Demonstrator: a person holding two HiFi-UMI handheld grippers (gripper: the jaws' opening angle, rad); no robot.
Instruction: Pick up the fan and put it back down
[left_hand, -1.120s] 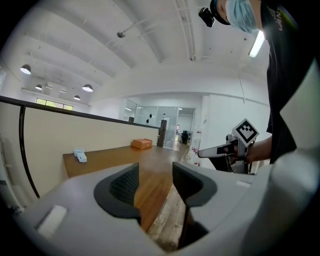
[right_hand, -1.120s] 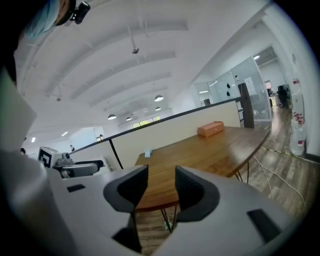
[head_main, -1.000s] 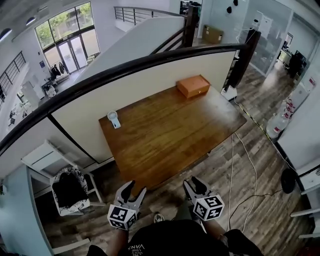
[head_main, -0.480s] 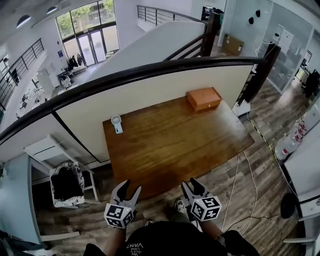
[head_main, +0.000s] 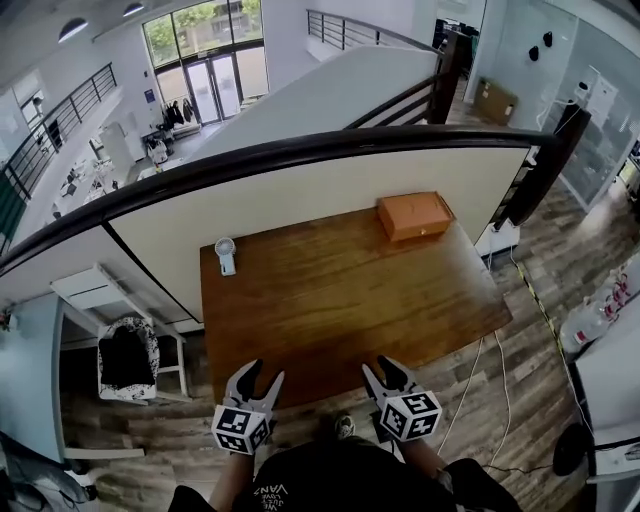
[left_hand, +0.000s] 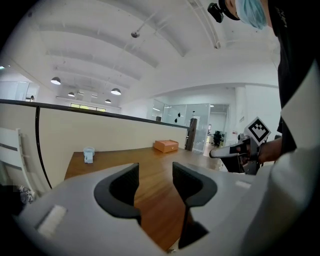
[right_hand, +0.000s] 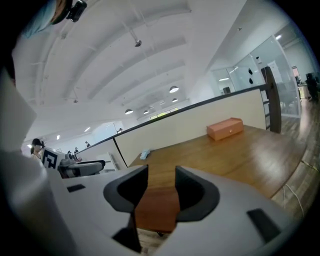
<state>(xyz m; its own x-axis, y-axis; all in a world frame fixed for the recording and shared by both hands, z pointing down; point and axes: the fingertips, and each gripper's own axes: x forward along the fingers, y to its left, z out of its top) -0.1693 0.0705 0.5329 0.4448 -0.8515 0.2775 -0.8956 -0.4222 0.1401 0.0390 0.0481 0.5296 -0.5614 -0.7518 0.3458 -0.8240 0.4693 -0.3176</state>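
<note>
Overhead, a small white fan, round head on a short stand, stands upright at the far left corner of a brown wooden table. It is close to the cream half wall w/ dark rail, at the upper left of the tabletop in the head view. An orange box lies at the far right corner, well apart from the fan.

Left gripper and right gripper show at bottom centre by the table's near edge. Both have jaws apart w/ nothing held; only wood shows through each gap. Plain tabletop lies btwn grippers and fan. A white chair stands on the floor at left, and cables trail at right.

Only the head view takes in the whole tabletop. The low gripper views add ceiling lamps. The left gripper view catches the right gripper at frame right, the right gripper view the left one at its left edge, w/ the fan a pale speck by the wall.
</note>
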